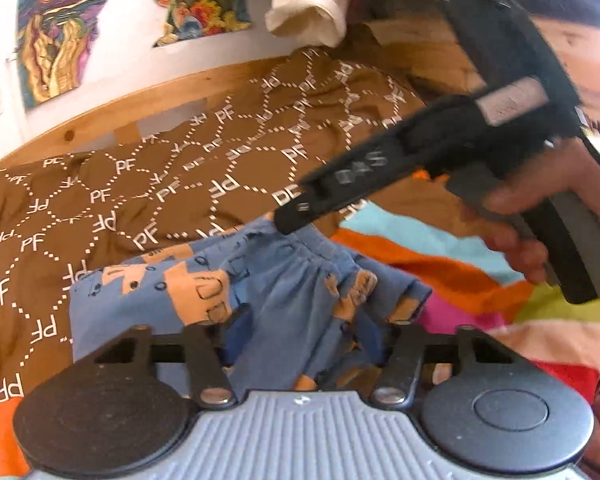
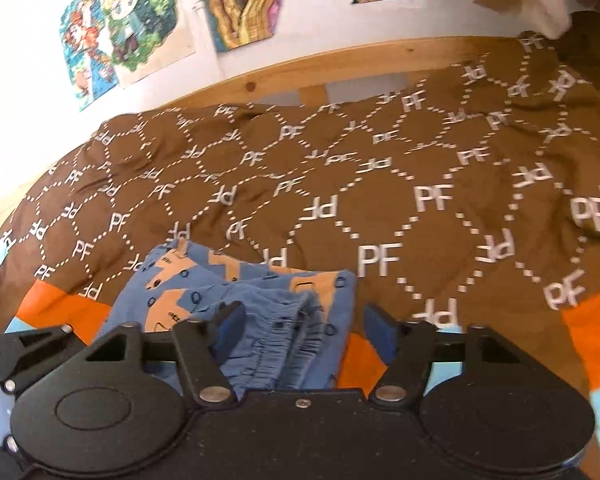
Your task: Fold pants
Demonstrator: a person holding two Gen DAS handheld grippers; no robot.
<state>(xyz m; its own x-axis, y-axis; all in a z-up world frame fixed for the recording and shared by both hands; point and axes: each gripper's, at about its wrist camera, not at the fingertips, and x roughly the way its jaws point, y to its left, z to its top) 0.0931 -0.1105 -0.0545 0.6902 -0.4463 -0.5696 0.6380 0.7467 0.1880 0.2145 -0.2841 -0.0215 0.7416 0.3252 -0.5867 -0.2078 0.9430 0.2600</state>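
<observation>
Small blue pants (image 1: 296,292) with an orange print lie bunched on the bed, partly on the brown "PF" blanket (image 1: 140,184). My left gripper (image 1: 314,330) is open, its fingers on either side of the bunched cloth. In the left wrist view the right gripper (image 1: 292,220) comes in from the right in a hand, its tip at the pants' far edge. In the right wrist view the pants (image 2: 260,304) lie folded with the elastic waistband near me. My right gripper (image 2: 304,330) is open around the waistband.
A striped orange, pink, blue and green cover (image 1: 440,272) lies under the blanket. A wooden bed rail (image 2: 340,68) runs along the white wall with posters (image 2: 240,4). White cloth (image 1: 308,4) hangs at the back. A person's face (image 1: 588,48) is at the right.
</observation>
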